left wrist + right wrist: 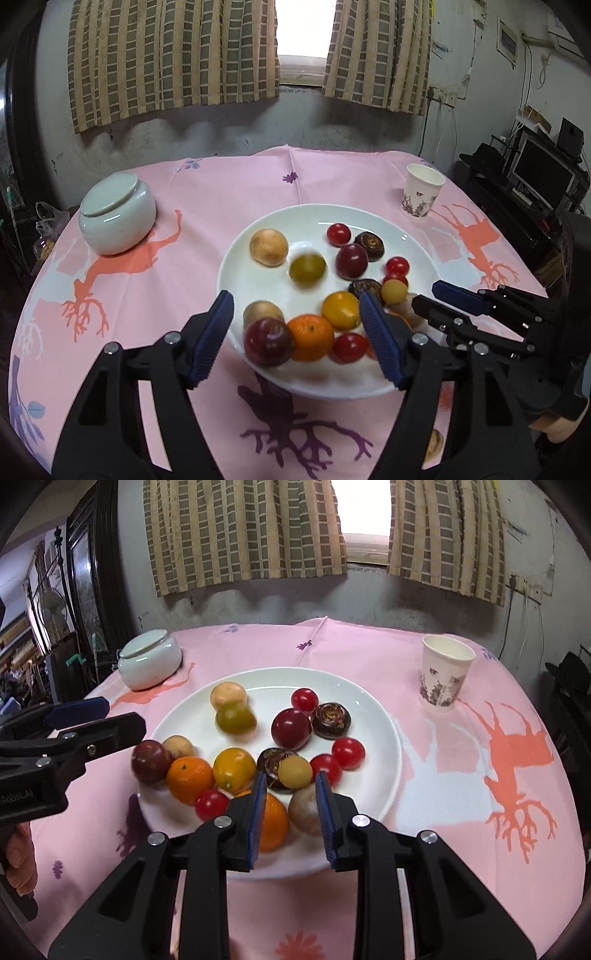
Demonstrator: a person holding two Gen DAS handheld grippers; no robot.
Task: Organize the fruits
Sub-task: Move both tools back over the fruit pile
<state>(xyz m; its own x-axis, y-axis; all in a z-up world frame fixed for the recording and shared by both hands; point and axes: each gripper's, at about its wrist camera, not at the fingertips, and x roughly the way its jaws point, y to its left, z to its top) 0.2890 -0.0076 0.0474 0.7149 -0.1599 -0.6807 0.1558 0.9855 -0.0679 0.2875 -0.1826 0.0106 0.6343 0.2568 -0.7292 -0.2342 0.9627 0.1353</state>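
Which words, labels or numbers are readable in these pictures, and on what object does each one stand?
"nRoboLAI", cut off at the picture's edge: white letters on the black body of the left gripper, seen from the right wrist.
Paper cup: only a flower print, no letters.
Framed notice on the wall: too small to read.

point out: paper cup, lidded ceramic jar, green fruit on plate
paper cup [443, 679], right wrist view, printed side wall
lidded ceramic jar [118, 221], left wrist view, front of body
green fruit [307, 268], left wrist view, centre
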